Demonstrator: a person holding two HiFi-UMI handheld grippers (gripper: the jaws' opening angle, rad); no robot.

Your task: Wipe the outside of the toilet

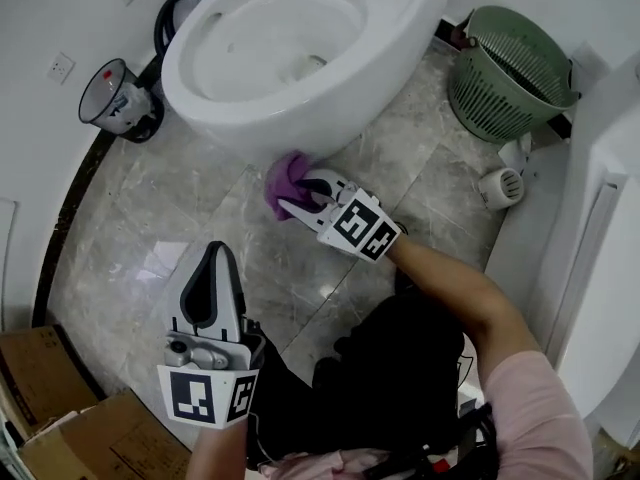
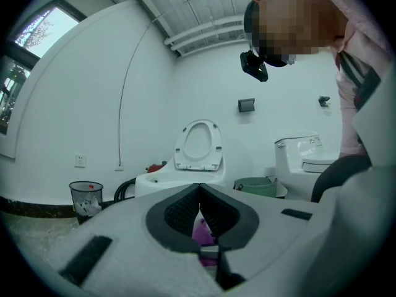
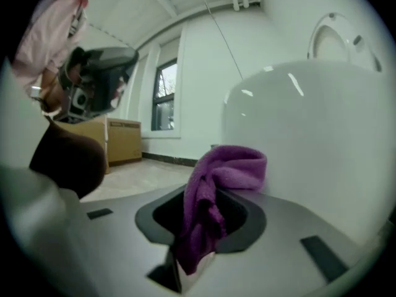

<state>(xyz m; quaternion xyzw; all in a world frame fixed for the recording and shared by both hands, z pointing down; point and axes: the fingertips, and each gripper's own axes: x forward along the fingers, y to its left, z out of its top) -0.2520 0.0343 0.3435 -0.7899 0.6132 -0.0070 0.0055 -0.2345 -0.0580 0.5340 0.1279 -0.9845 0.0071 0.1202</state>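
Note:
The white toilet (image 1: 300,58) stands at the top of the head view with its seat lid up (image 2: 198,145). My right gripper (image 1: 296,200) is shut on a purple cloth (image 1: 286,179), which presses against the lower front of the bowl's outer wall (image 3: 309,141). In the right gripper view the cloth (image 3: 216,197) bunches up out of the jaws, its top touching the porcelain. My left gripper (image 1: 214,268) hangs low over the floor, well back from the toilet, its jaws closed together with nothing in them (image 2: 199,210).
A green laundry basket (image 1: 510,73) stands right of the toilet, with a small white object (image 1: 500,186) near it. A mesh waste bin (image 1: 115,98) lies at the left wall. Cardboard boxes (image 1: 60,408) fill the bottom left corner. A second white fixture (image 2: 303,166) is at right.

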